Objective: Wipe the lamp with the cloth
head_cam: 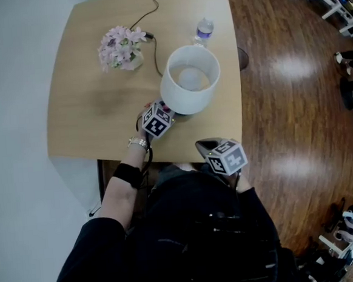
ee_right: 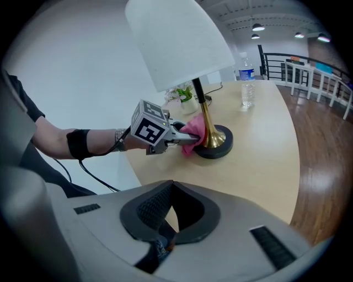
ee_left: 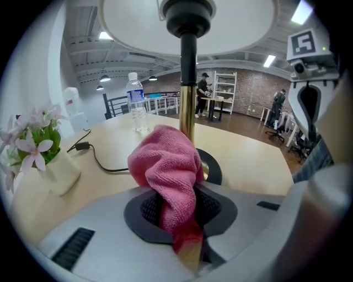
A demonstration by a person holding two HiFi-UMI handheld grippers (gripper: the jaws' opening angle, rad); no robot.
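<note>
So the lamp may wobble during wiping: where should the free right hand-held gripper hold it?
Probably grip the thin upright stem above the pink cloth, coming from its open right side. The shade is too wide for the jaws, the base too flat, and the left hand-held gripper fills the other side.

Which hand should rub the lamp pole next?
Left. The left tool grips the pink cloth, which seems pressed against the lamp's brass pole. The right tool is shut, empty and held back from the lamp.
</note>
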